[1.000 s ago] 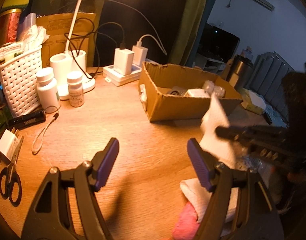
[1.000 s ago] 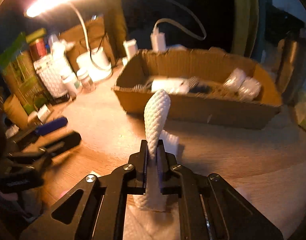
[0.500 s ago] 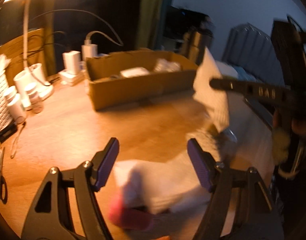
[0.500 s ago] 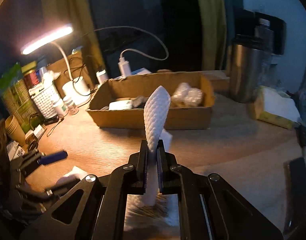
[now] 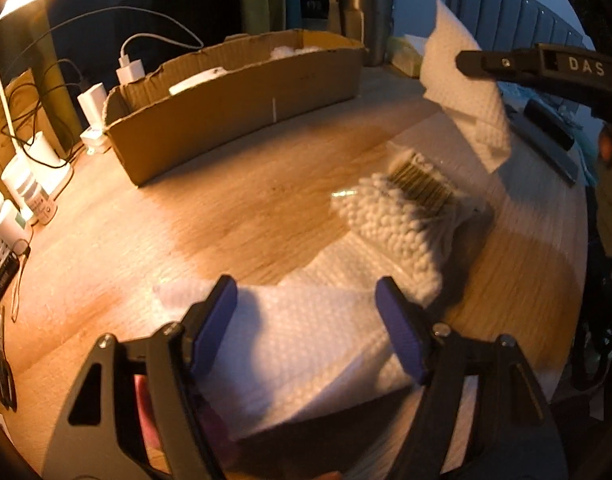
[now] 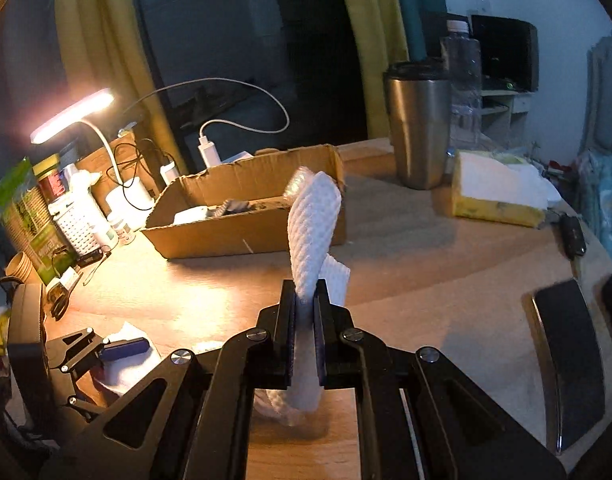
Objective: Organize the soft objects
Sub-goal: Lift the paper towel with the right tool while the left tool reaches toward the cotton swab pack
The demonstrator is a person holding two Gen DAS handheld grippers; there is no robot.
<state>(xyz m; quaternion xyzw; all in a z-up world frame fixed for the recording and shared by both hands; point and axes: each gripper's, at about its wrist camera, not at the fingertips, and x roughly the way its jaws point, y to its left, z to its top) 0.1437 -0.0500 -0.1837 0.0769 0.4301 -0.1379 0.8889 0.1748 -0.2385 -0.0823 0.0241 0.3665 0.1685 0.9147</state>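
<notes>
swinging right since a second ago, the left claw (image 5: 306, 320) hangs apart over the paper towel stack (image 5: 306, 352) on the near surface (image 5: 186, 208), while the right claw (image 6: 304, 336) clamps a lifted towel (image 6: 311, 232); next likely needs carrying it to the cardboard box (image 6: 242, 236).

Cardboard box (image 6: 242, 236): one
Steel tumbler (image 6: 419, 124): one
Desk lamp (image 6: 72, 114): one
Grippers: two, left gripper (image 5: 306, 320), right gripper (image 6: 305, 312)
</notes>
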